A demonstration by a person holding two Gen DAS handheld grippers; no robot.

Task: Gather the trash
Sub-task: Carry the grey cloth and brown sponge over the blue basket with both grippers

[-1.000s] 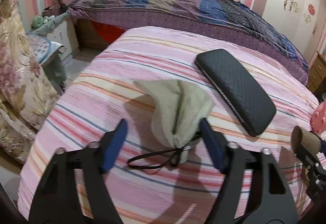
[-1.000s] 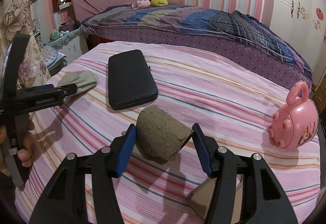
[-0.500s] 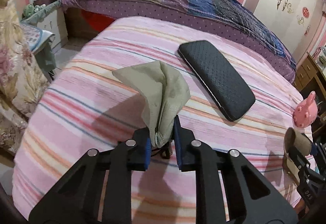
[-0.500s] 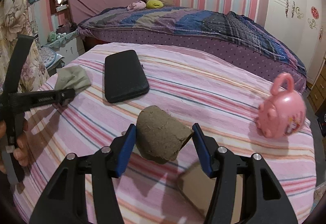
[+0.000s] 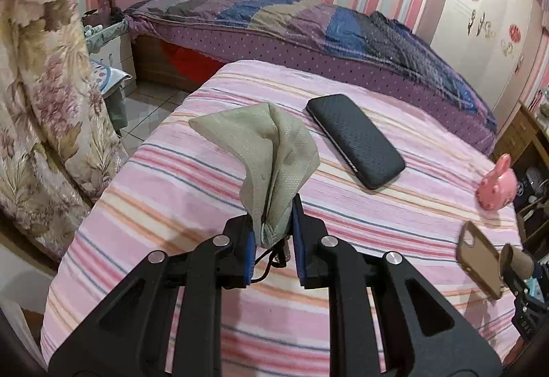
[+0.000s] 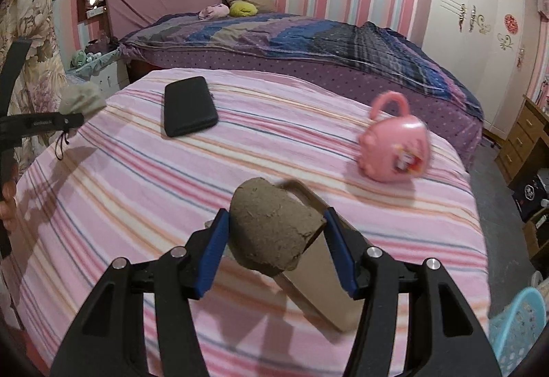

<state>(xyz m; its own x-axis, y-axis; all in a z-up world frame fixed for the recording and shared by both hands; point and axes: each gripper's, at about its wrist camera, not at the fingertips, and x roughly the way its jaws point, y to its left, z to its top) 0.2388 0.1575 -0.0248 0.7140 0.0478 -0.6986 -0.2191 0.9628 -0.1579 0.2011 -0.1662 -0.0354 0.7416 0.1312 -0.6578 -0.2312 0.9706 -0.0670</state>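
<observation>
Grey-green cloth pouch (image 5: 274, 150) pinched in raised left gripper (image 5: 273, 241)

The right tool (image 6: 274, 233) grips a brown cardboard tube (image 6: 271, 229) between its blue pads, held above a pink striped bed (image 6: 137, 178). A tan phone case (image 6: 319, 277) lies on the bed under the tube. Farther off sit a black case (image 6: 188, 106) and a blurred pink toy (image 6: 394, 147). At the left edge the left tool (image 6: 73, 119) pinches a grey-green pouch (image 6: 80, 101), its cord dangling. A blue basket (image 6: 518, 332) stands at lower right.
</observation>
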